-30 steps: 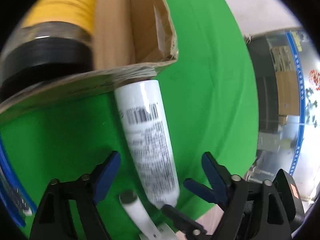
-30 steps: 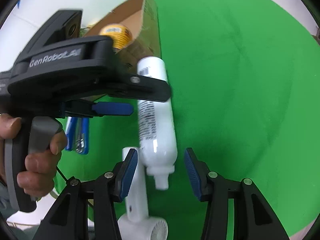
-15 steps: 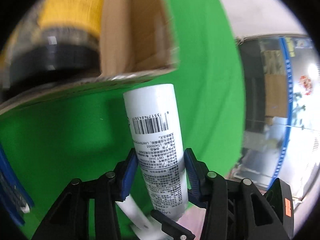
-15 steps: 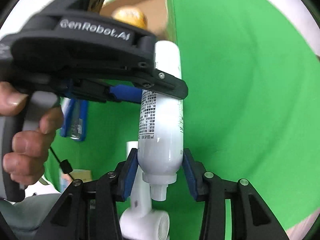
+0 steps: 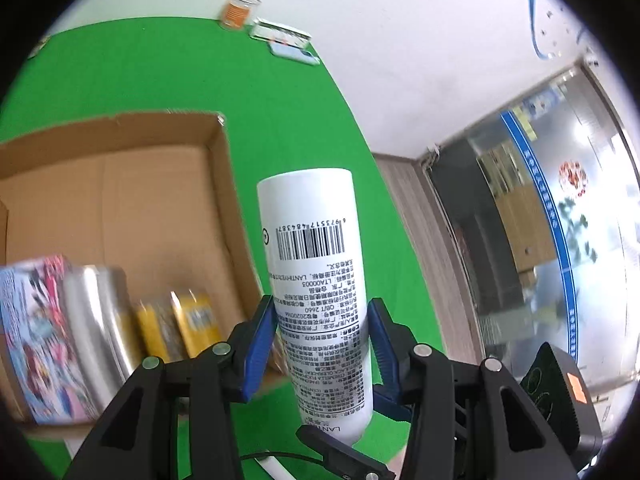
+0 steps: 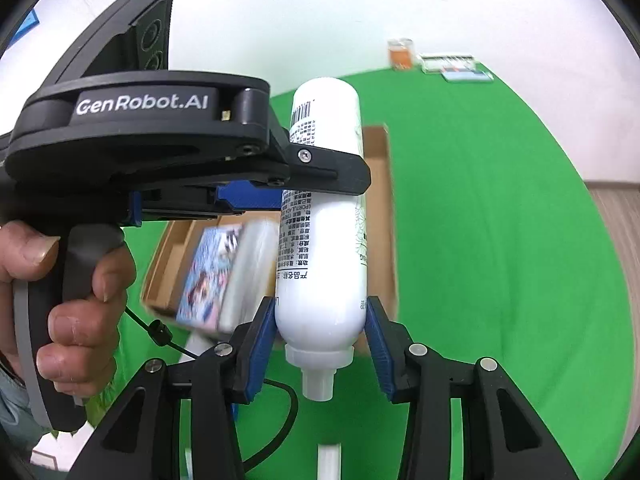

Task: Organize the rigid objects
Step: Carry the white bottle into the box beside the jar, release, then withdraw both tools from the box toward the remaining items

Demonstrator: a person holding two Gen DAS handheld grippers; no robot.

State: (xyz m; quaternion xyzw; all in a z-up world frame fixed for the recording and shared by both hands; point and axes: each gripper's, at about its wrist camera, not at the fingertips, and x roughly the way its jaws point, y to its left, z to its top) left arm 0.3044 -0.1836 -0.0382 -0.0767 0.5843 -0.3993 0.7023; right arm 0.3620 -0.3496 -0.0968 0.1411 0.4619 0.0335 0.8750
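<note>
Left wrist view: white bottle (image 5: pixel 316 280), barcode and dense print facing up, flat base pointing away, clamped mid-body between the blue pads of the left gripper (image 5: pixel 320 340), held above the green cloth (image 5: pixel 160 72) beside the open cardboard box (image 5: pixel 120 184). Right wrist view: same bottle (image 6: pixel 322 264), right gripper (image 6: pixel 320 340) pinching its rounded shoulder just above the nozzle neck, left gripper (image 6: pixel 280 192) across its upper half; box contents blurred, probably cans and a printed pack.
</note>
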